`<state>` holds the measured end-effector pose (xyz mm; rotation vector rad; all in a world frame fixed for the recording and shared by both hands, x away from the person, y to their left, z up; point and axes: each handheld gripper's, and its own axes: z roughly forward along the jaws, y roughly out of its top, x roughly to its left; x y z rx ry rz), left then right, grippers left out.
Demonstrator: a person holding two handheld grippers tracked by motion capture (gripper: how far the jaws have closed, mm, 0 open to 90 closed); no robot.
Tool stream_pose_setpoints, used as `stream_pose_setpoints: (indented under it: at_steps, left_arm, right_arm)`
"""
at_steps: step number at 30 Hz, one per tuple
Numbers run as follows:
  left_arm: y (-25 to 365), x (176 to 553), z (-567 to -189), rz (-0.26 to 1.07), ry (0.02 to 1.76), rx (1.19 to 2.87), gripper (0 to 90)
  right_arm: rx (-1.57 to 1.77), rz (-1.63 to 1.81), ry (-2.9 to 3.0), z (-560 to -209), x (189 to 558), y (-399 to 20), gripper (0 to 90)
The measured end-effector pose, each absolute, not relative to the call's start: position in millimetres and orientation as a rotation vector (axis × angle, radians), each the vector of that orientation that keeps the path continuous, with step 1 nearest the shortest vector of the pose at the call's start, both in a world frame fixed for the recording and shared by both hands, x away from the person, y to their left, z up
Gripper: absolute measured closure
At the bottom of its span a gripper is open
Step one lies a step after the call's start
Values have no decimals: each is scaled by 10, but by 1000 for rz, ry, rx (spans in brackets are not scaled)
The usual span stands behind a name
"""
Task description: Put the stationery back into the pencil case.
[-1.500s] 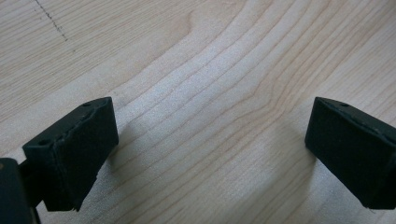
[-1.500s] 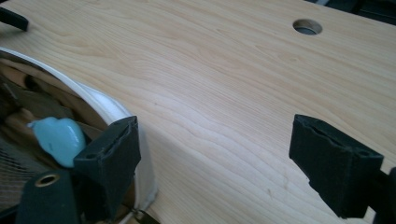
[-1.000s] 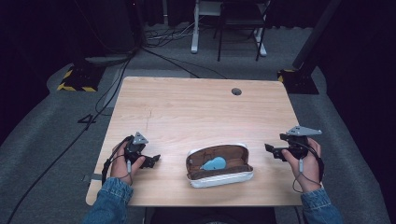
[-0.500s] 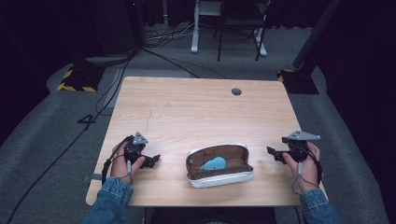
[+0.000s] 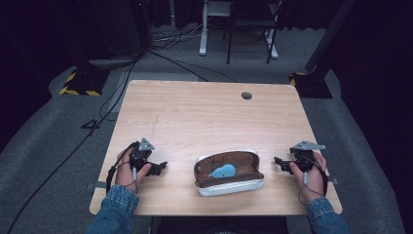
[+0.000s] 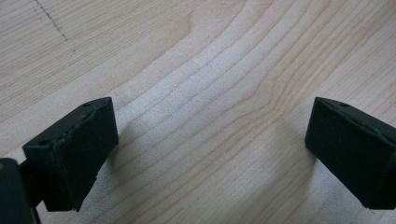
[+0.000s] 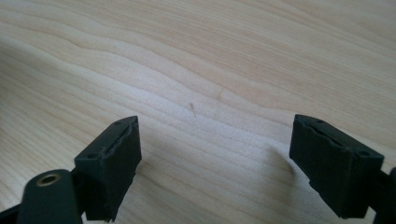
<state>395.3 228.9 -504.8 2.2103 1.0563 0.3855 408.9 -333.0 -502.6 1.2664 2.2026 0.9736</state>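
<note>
On the light wooden table, an open oval case with a brown lining and a pale grey rim lies near your edge, at about 6 o'clock from the table's middle. A small light-blue soft object sits inside it, on the left half of the lining. The case lies between your two tools and touches neither. A small round dark hole marks the tabletop far off at about 1 o'clock, well apart from everything else. Beyond the table, at 12 o'clock, pale desk legs stand on the grey floor, and black cables trail past the table's 9 o'clock side. Nothing lies between either tool and the case; bare wood separates them.

Your left gripper rests at 9 o'clock of the case, its tip pointing toward the case. Your left hand wraps it from behind, denim cuff at the table edge. In the left gripper view its jaws stand wide apart, released, with only wood grain between them.

Your right gripper sits at 3 o'clock of the case, tip pointing toward it, held by your right hand near the table's right edge. In the right gripper view its jaws are likewise spread, released, over bare wood.
</note>
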Motion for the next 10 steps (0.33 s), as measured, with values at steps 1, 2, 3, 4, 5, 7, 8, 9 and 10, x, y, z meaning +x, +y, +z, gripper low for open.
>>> stream_pose_setpoints:
  at_steps: [1, 2, 3, 4, 5, 7, 8, 9, 10]
  left_arm:
    - [2289, 3953, -5049, 386, 1056, 2210, 28]
    - [2289, 3953, -5048, 386, 1056, 2210, 28]
    - [2289, 3953, -5049, 386, 1056, 2210, 28]
    - [2289, 3952, -5049, 385, 1057, 2210, 28]
    - [2289, 3952, -5049, 386, 1057, 2210, 28]
    - [2288, 3951, -5049, 386, 1057, 2210, 28]
    - [2284, 3943, -5050, 380, 1065, 2205, 28]
    - [2282, 3939, -5051, 380, 1063, 2205, 28]
    - [2277, 3930, -5052, 380, 1063, 2203, 28]
  right_arm:
    - [1264, 970, 2206, -5038, 4090, -3325, 170]
    - [1269, 969, 2209, -5040, 4090, -3321, 170]
    - [1270, 969, 2209, -5040, 4089, -3318, 170]
    - [1273, 969, 2209, -5040, 4089, -3317, 168]
    - [1275, 967, 2208, -5041, 4090, -3315, 165]
    - [1296, 958, 2192, -5043, 4091, -3288, 143]
    - [1309, 950, 2185, -5044, 4092, -3267, 131]
    - [1319, 945, 2180, -5045, 4094, -3252, 123]
    - [1317, 942, 2180, -5046, 4100, -3246, 118]
